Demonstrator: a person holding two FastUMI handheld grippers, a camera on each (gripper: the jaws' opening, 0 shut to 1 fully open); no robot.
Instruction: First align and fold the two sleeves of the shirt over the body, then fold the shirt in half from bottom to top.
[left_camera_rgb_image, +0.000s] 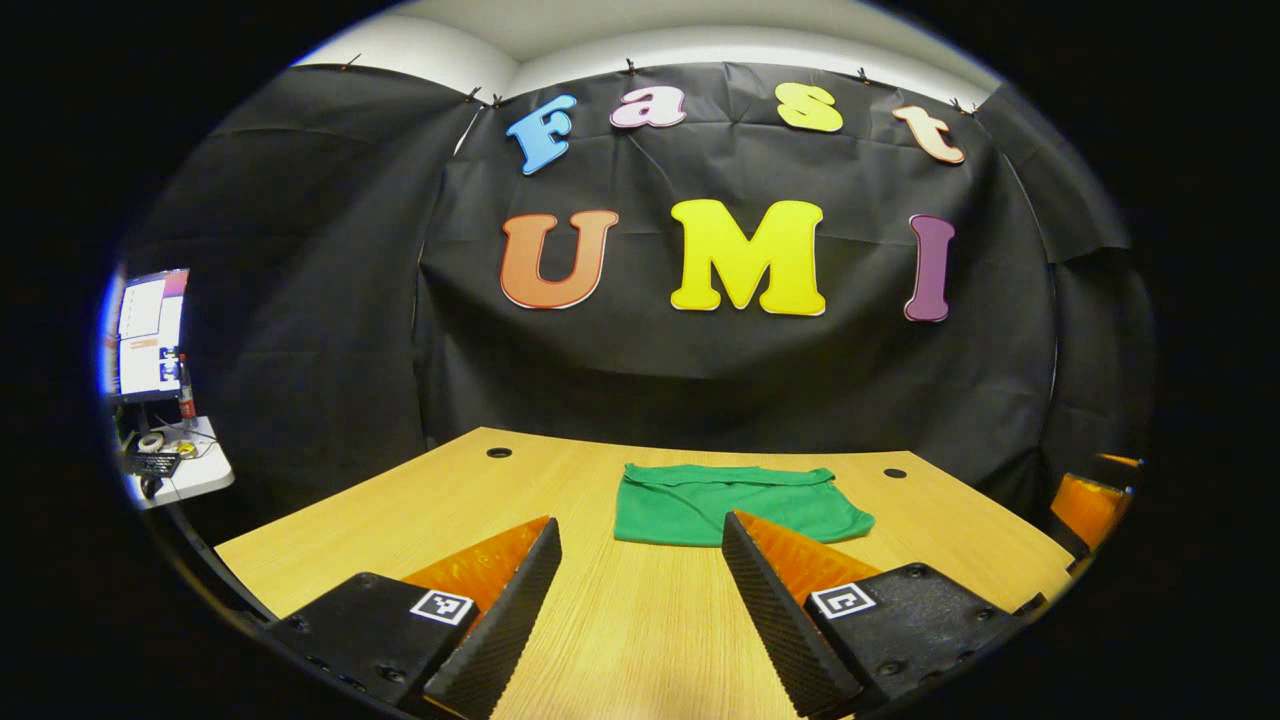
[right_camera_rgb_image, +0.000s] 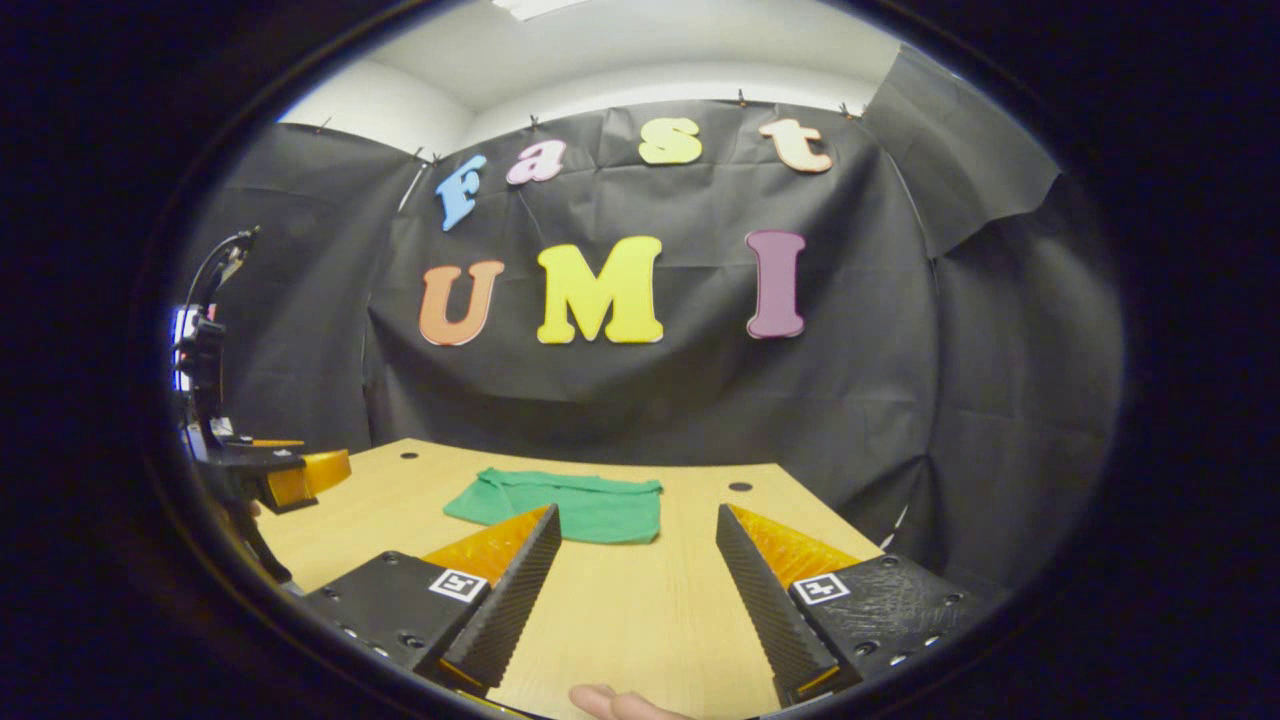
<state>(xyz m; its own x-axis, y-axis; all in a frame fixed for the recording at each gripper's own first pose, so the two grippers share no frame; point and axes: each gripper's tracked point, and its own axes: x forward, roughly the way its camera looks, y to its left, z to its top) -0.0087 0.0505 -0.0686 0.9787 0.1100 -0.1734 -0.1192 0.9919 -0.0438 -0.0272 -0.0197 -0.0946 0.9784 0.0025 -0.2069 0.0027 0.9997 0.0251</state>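
A green shirt lies folded into a compact rectangle on the far middle of the wooden table. My left gripper hovers open above the table, short of the shirt, with nothing between its fingers. In the right gripper view the same green shirt lies ahead and to the left. My right gripper is open too, empty, and stands nearer than the shirt. The left gripper shows at the left edge of the right gripper view, and the right gripper at the right edge of the left gripper view.
Two small round holes sit near the table's far corners. A side desk with a monitor and small items stands far left. A fingertip shows at the bottom of the right gripper view. Black cloth walls surround the table.
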